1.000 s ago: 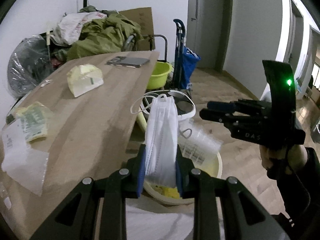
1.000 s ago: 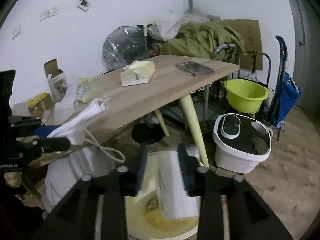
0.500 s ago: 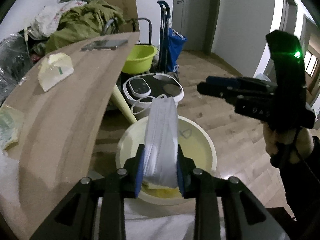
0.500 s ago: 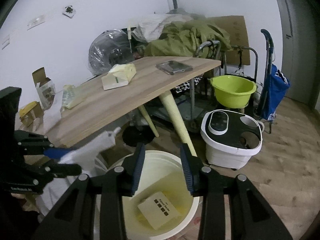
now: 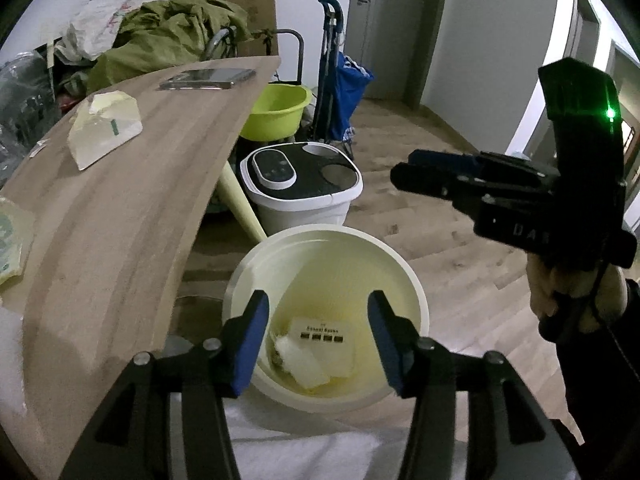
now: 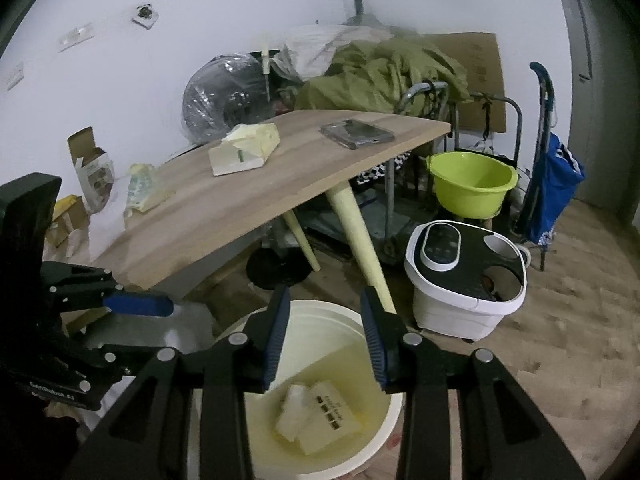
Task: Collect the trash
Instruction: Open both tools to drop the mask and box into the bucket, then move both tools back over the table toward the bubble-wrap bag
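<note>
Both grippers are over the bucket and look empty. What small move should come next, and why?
Probably swing the left gripper back over the table toward the yellowish packet. Its jaws have just been opening and nothing is between them; the white pieces and the card lie in the bucket, while wrappers remain on the tabletop. The right gripper is open too.

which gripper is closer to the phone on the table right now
Left. The left gripper hangs over the bucket right beside the table's edge, the phone up the table from it. The right gripper is out over the floor, off the table side.
</note>
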Action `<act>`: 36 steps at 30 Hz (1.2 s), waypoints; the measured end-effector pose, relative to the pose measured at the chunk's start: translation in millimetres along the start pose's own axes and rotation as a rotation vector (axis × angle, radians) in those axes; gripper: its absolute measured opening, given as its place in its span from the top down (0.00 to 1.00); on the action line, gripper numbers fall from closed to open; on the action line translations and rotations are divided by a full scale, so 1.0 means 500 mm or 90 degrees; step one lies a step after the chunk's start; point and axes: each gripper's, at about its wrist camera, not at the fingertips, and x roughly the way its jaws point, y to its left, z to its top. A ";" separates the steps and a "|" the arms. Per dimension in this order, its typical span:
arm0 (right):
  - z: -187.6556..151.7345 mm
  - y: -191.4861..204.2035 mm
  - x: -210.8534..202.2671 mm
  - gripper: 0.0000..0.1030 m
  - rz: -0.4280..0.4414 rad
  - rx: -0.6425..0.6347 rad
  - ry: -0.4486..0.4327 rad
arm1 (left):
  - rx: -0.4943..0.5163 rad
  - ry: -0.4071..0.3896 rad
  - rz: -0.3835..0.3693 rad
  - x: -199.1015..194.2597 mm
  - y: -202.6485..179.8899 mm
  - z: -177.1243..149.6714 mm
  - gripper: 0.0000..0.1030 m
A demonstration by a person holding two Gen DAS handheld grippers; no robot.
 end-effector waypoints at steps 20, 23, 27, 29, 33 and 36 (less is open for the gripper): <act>0.063 0.146 0.024 0.67 0.058 -0.089 -0.003 | -0.068 -0.075 0.047 -0.134 0.085 -0.051 0.50; 0.072 0.170 0.032 0.67 0.069 -0.102 -0.002 | -0.082 -0.083 0.057 -0.152 0.099 -0.062 0.50; 0.085 0.202 0.044 0.67 0.086 -0.121 0.000 | -0.101 -0.093 0.072 -0.175 0.119 -0.080 0.50; 0.091 0.217 0.051 0.67 0.094 -0.130 0.000 | -0.112 -0.097 0.080 -0.185 0.131 -0.087 0.50; 0.099 0.246 0.064 0.67 0.111 -0.146 0.002 | -0.130 -0.104 0.096 -0.204 0.149 -0.102 0.50; 0.104 0.271 0.076 0.64 0.126 -0.157 0.006 | -0.146 -0.108 0.108 -0.216 0.163 -0.115 0.50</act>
